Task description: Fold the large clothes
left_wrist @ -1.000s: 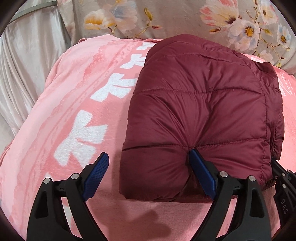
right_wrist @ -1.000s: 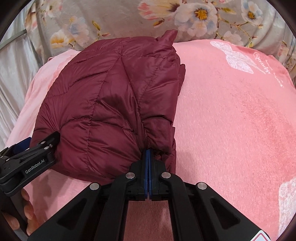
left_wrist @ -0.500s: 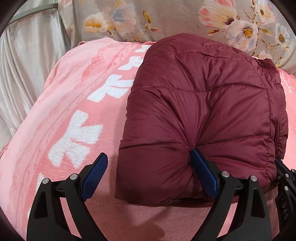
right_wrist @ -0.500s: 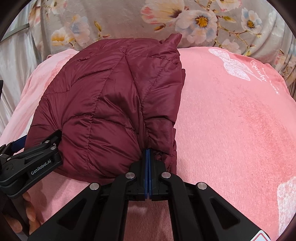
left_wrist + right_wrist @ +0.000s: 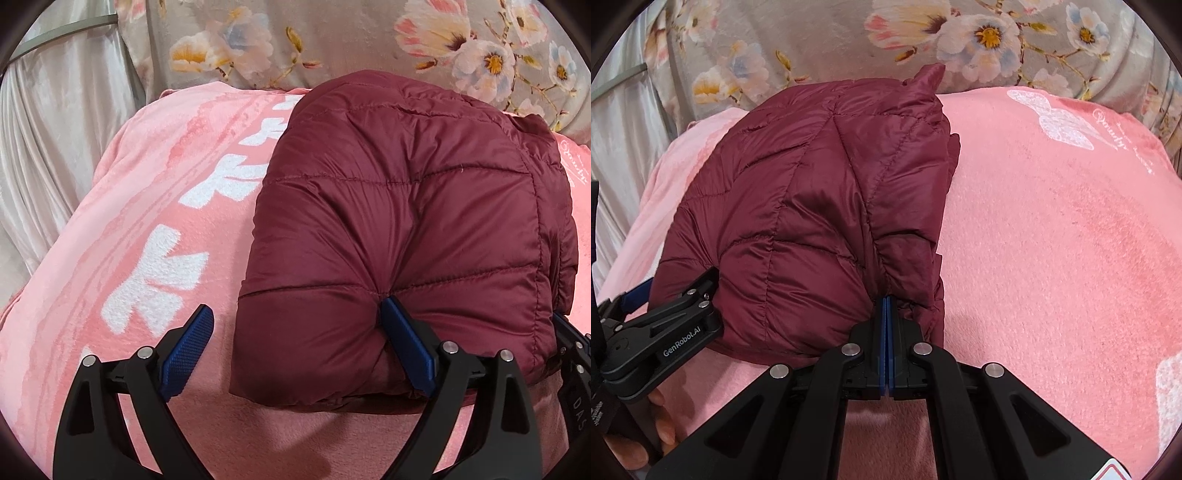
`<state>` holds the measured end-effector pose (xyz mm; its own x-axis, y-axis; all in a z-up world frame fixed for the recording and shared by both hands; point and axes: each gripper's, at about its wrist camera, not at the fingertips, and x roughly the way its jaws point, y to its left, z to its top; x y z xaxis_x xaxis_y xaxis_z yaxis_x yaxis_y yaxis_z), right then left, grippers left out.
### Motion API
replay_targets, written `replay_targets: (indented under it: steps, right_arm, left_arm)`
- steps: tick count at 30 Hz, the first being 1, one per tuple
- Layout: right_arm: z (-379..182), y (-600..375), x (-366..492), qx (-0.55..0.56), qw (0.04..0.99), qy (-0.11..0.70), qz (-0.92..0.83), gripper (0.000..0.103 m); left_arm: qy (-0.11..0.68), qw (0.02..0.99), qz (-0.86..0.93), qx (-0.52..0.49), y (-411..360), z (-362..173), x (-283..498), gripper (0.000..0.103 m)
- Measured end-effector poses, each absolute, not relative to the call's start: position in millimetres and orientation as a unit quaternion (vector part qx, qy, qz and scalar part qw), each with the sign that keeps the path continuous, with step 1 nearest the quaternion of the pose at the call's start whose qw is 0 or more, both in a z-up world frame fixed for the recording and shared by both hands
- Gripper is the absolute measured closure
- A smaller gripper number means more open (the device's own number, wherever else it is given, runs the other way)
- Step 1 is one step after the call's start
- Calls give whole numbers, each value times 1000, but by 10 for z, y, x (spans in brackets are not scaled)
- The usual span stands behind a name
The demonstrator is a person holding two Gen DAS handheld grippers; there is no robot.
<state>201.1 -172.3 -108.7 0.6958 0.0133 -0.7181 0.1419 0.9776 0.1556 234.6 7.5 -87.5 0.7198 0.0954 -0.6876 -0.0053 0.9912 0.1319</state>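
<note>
A folded maroon puffer jacket lies on a pink blanket, near its far edge by floral bedding. The left gripper is spread wide, one pad denting the jacket's near edge. The right gripper is pressed together against that edge.

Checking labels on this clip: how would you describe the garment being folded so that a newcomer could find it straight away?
Start from the pink blanket with white lettering that covers the bed in front of the floral pillows. On it lies a folded maroon quilted puffer jacket. It is the only dark, shiny, stitched item there, and the right gripper is shut on its near edge.
</note>
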Motion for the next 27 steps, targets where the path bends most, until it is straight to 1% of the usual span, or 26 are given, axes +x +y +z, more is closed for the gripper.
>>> replay_targets:
  steps: [4,5,6,7,8,9,12,16,21,27]
  right_arm:
    - [-1021,-1975,1833,173,916,363,-19,103]
    - [-991,-2050,1730,188,915,355,-26,101]
    - [-945,-2100,1561,192,917,345,-52,80]
    - [-922,-2116,1446,186,919,339,-77,67]
    - [-897,-2125,1281,176,924,326,-97,48]
    - [-892,-2129,1168,174,926,318,-102,46]
    - [-926,-2030,834,147,929,327,-97,46]
    - [-941,-1833,636,115,932,336,-69,46]
    - [-958,-1640,566,93,932,347,-54,46]
    - [-1028,-1657,567,101,924,361,-71,46]
  left_arm:
    - [362,932,20,21,220,-819,2232,9]
    - [359,933,17,12,268,-799,2159,8]
    - [357,934,16,6,307,-795,2060,6]
    - [355,935,18,5,323,-795,1976,6]
    - [354,935,18,6,330,-795,1864,6]
    - [353,935,16,10,317,-800,1749,5]
    - [351,936,9,26,237,-810,1486,5]
    - [345,938,-2,42,88,-814,1197,5]
    - [363,931,-8,47,10,-863,1074,5]
    - [353,935,7,30,85,-859,1000,5]
